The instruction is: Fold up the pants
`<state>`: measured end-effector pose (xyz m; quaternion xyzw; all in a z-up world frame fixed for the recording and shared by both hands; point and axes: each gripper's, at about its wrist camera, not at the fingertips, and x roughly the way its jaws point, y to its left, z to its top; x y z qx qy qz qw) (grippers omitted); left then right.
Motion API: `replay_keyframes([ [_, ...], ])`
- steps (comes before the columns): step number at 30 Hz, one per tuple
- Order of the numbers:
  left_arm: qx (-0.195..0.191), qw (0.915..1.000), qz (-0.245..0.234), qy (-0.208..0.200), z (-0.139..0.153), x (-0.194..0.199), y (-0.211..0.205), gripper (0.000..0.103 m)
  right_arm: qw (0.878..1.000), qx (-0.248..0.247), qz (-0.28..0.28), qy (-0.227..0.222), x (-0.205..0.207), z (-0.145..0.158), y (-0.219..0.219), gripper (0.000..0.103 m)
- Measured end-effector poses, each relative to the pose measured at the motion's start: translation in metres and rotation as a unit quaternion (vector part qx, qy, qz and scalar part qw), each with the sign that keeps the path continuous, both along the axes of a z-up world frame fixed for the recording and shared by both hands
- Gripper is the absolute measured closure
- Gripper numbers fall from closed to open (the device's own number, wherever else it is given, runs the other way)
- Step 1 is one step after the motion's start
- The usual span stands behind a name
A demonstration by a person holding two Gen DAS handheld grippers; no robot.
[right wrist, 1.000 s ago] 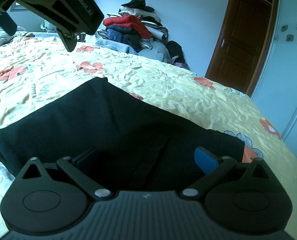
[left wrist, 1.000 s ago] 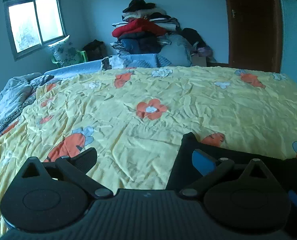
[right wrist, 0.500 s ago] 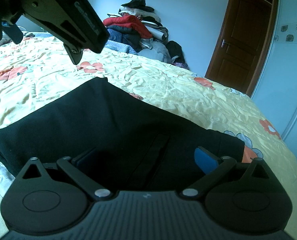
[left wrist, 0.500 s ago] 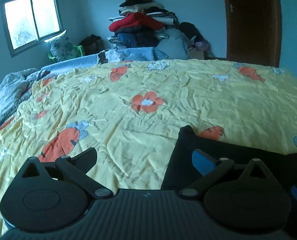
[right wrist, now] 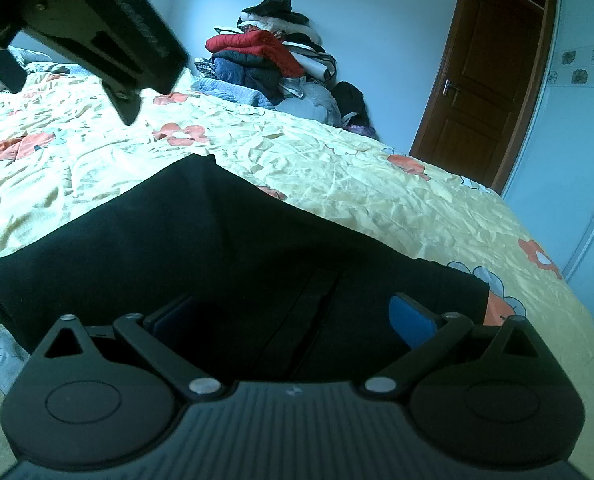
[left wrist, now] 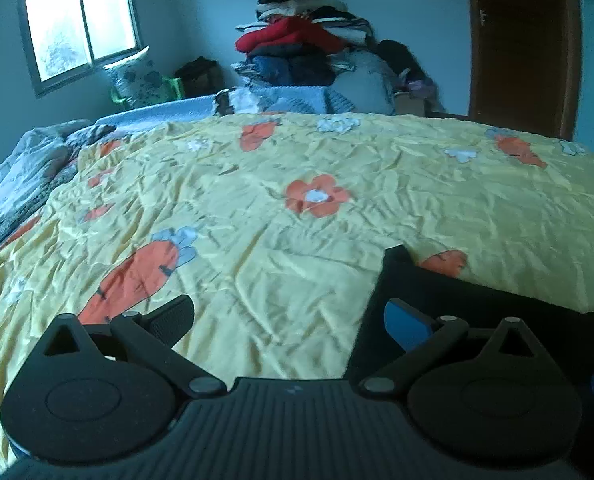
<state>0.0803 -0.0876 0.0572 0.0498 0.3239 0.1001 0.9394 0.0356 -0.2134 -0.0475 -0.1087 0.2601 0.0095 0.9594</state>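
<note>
Folded black pants lie under the right gripper and off to the right of the left one.

Left wrist view: the left gripper (left wrist: 289,316) has its jaws spread wide with nothing between them, only the yellow bedspread (left wrist: 257,208) beneath. The pants (left wrist: 477,300) lie to its right, one corner pointing up the bed just past the blue-padded finger. Right wrist view: the right gripper (right wrist: 293,316) is also wide open and grips nothing; its fingers straddle the pants (right wrist: 217,248) from the near edge, low over the cloth, though whether they touch it I cannot tell. The bundle's long axis runs left to right across this view. The left gripper (right wrist: 77,40) hangs above the bed beyond the pants' left part. The right one looks the nearer, so a next fold or smoothing probably starts there.
</note>
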Motion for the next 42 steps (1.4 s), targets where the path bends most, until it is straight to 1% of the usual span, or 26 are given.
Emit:
replay_keyframes([
  [4,-0.011,0.9999,0.012,-0.002,0.000,-0.004,0.010,0.000,1.000,0.000,0.000,0.000,0.000,0.000,0.000,0.000],
  [9,-0.007,0.9998,0.018,0.002,0.000,-0.006,0.011,0.000,1.000,0.000,0.000,0.000,0.000,0.000,0.000,0.000],
  [13,0.005,1.0000,0.005,0.001,0.003,-0.008,0.005,0.000,1.000,0.000,0.000,0.000,0.000,0.000,0.000,0.000],
  [15,-0.009,0.9999,-0.006,-0.003,0.000,-0.008,0.005,0.000,1.000,0.000,0.000,0.000,0.000,0.000,0.000,0.000],
  [17,-0.024,0.9996,-0.015,0.004,-0.006,-0.003,0.005,0.000,1.000,0.000,0.000,0.000,0.000,0.000,0.000,0.000],
  [21,0.001,0.9995,-0.008,0.029,-0.015,0.002,0.003,0.000,1.000,0.000,0.000,0.000,0.001,-0.001,0.000,0.000],
  [26,-0.018,0.9997,-0.005,0.013,-0.011,-0.002,0.004,0.000,1.000,0.000,0.000,0.000,0.001,-0.001,0.000,0.000],
  [32,-0.002,0.9998,0.006,0.020,-0.008,0.000,0.007,0.000,1.000,-0.001,0.000,0.000,0.001,-0.001,0.000,0.000],
  [35,-0.009,0.9996,0.017,0.023,-0.008,-0.002,0.015,0.000,1.000,-0.001,0.000,0.000,0.001,-0.001,0.000,0.000],
  [39,-0.041,0.9987,0.024,0.015,-0.010,-0.006,0.027,0.000,1.000,-0.001,0.000,0.000,0.001,-0.001,0.000,0.000],
  [42,-0.036,0.9990,0.015,0.021,-0.018,0.000,0.026,0.000,1.000,-0.001,0.000,0.000,0.001,-0.001,0.000,0.000],
])
